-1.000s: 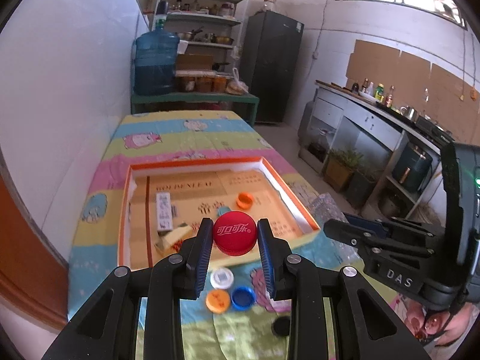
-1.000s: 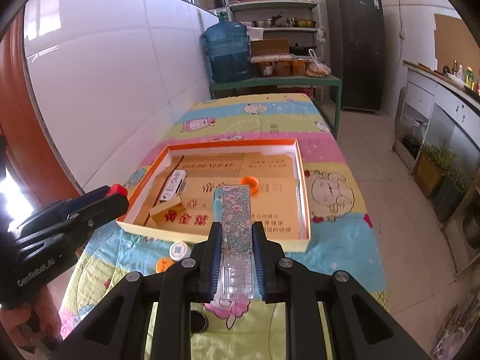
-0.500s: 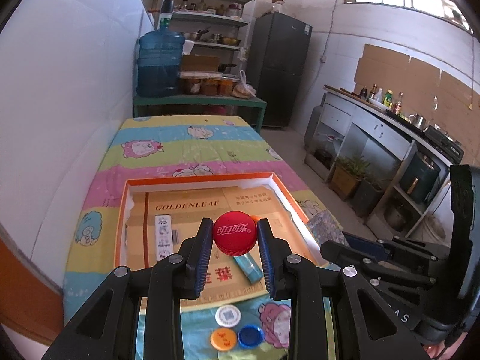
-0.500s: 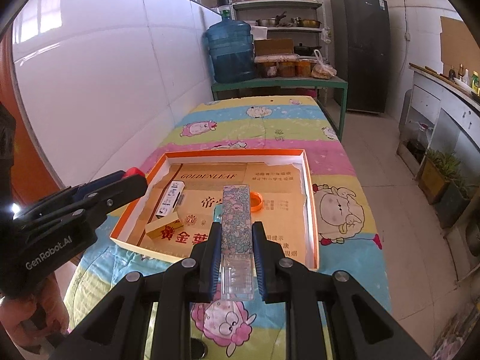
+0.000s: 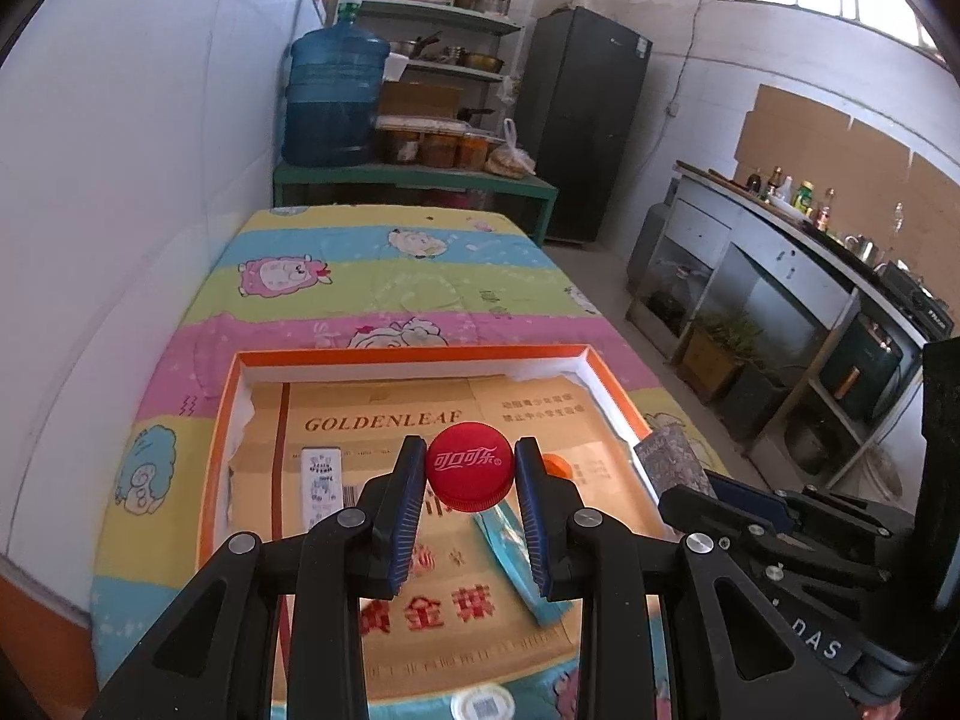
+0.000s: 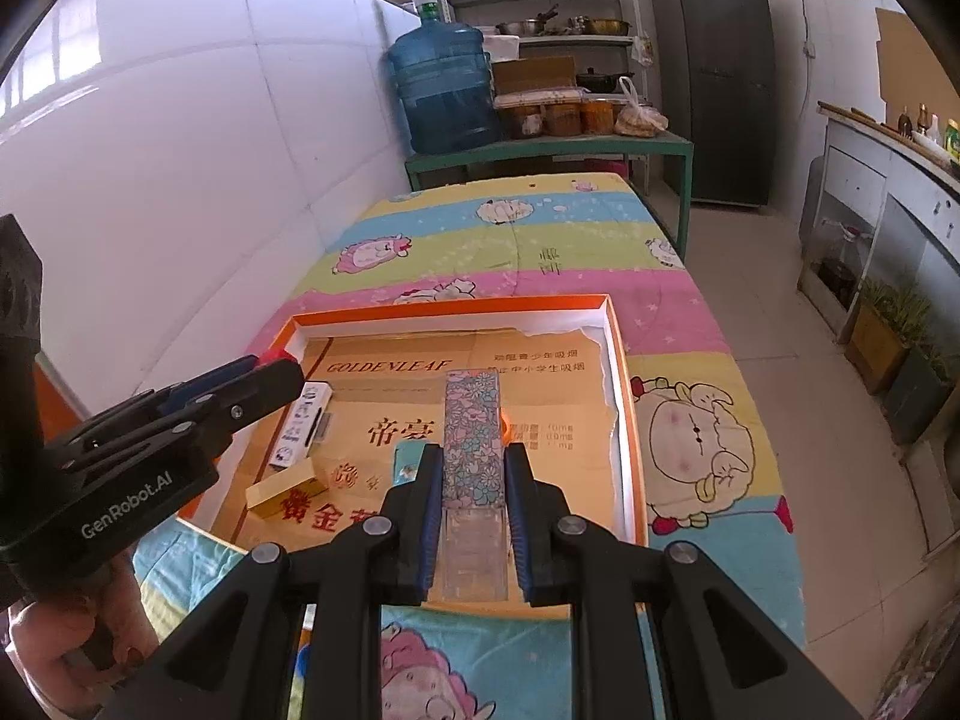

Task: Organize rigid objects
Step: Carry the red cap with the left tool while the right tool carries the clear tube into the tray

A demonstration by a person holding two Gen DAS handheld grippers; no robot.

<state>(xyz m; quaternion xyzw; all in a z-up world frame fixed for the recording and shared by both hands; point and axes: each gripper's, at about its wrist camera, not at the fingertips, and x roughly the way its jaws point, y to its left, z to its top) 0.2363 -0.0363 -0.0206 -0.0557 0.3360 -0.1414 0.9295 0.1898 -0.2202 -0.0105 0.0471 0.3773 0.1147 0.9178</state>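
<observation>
GOLDENLEAF on box liner [image 5: 384, 420], GenRobot.AI on left hand-held gripper [image 6: 282, 369]

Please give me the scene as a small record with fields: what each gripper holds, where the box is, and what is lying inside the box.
left gripper: shut on red bottle cap, above the box
right gripper: shut on floral case, above the box
box: orange-rimmed, open, on the striped cartoon cloth
inside box: white packet, gold block, orange cap, light blue packet
outside box, near edge: white cap
</observation>
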